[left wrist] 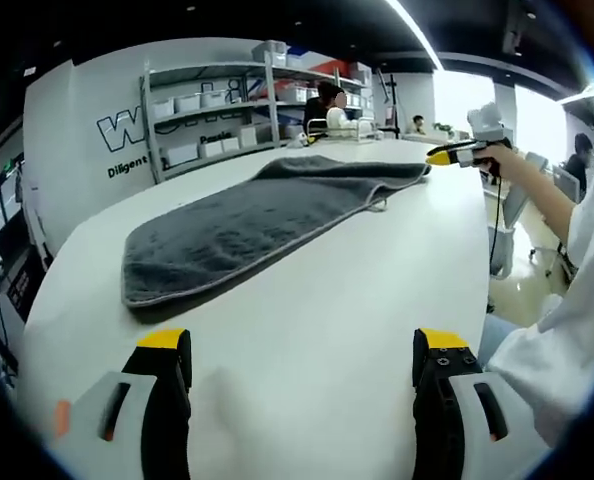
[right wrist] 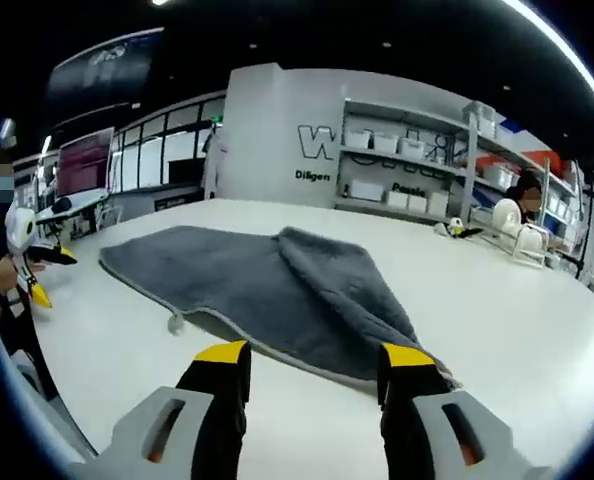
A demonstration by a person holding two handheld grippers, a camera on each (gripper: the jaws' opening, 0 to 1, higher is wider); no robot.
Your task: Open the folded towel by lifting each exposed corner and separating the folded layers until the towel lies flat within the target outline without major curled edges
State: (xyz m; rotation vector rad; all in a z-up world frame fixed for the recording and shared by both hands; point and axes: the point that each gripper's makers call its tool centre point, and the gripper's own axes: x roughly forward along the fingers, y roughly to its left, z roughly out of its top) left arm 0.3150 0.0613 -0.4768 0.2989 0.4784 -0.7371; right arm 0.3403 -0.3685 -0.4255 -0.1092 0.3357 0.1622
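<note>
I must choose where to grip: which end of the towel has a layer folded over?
The end of the grey towel at the right gripper; its folded layer lies doubled there.

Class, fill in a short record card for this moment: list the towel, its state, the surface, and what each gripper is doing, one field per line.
Item: grey towel
Towel state: part unfolded, one layer still folded over at the end near the right gripper
Surface: white table
Left gripper: open, holding nothing, over bare table short of the towel
Right gripper: open, jaws at the towel's near edge; in the left gripper view it is by the far towel end
Background: shelves with boxes
</note>
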